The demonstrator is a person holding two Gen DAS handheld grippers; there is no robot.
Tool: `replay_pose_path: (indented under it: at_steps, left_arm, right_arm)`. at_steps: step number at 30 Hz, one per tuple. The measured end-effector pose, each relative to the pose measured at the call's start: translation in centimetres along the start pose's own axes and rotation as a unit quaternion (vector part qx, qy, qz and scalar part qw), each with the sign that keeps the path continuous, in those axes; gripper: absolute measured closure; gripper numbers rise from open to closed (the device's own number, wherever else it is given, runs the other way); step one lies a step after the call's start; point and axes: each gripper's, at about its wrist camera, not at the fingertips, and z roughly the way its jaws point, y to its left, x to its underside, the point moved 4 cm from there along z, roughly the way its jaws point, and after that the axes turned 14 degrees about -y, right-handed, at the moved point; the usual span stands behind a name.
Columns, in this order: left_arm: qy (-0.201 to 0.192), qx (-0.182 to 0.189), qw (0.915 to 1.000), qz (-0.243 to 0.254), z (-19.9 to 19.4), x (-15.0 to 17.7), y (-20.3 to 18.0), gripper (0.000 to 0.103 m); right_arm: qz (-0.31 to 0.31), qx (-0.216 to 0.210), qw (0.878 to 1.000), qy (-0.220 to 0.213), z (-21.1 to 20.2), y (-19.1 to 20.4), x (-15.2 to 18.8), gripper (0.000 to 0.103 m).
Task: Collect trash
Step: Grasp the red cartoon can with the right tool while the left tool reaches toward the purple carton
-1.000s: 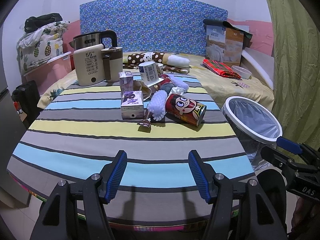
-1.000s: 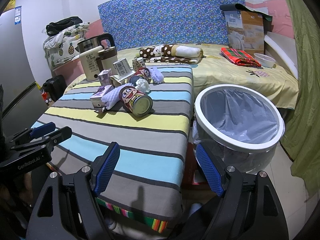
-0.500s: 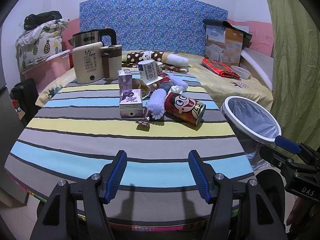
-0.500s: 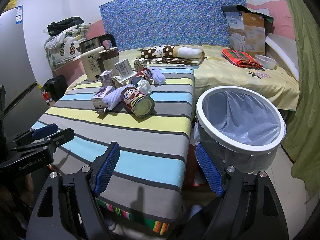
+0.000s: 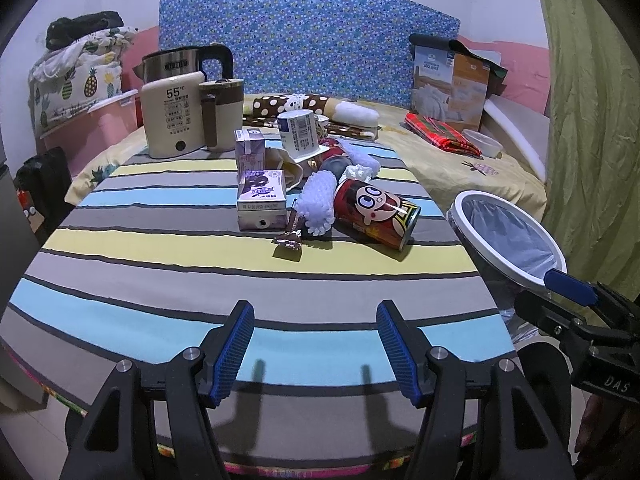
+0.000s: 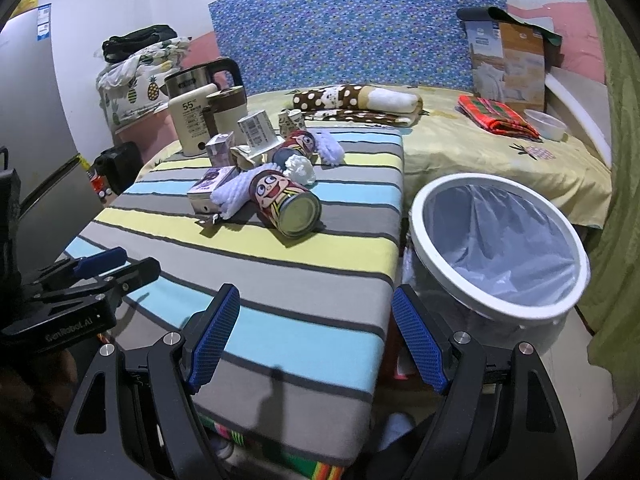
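Observation:
Trash lies in a heap mid-table: a red cartoon can on its side, a purple carton, white foam netting, a small brown wrapper, a white cup and a standing purple carton. A white-rimmed bin with a liner stands right of the table. My left gripper is open and empty over the table's near edge. My right gripper is open and empty over the table's near right corner, beside the bin.
A striped cloth covers the table. A beige kettle and a mug stand at its far left. A bed with a box, a red cloth and a bowl lies behind. A green curtain hangs at right.
Both grippers have moved slightly; the view of the table and bin has shifted a little. Both stay open and empty.

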Motion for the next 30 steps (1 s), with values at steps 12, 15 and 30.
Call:
replay_pose_path:
  at_steps: [12,15,30]
  left_arm:
    - [0.003,-0.014,0.9999,-0.008,4.0,-1.6,2.8,0.04]
    - [0.007,-0.017,0.9998,-0.011,5.3,-1.9,3.4,0.04]
    - [0.025,-0.018,0.9991,-0.03,10.1,-3.2,6.0,0.04]
  right_arm:
    - [-0.028,-0.037,0.999,-0.001,4.5,0.7,-1.9,0.023]
    - [-0.035,-0.048,0.998,0.006,5.7,0.8,-2.3,0.023]
    - [-0.083,-0.088,0.991,0.057,10.3,1.2,-2.5,0.023]
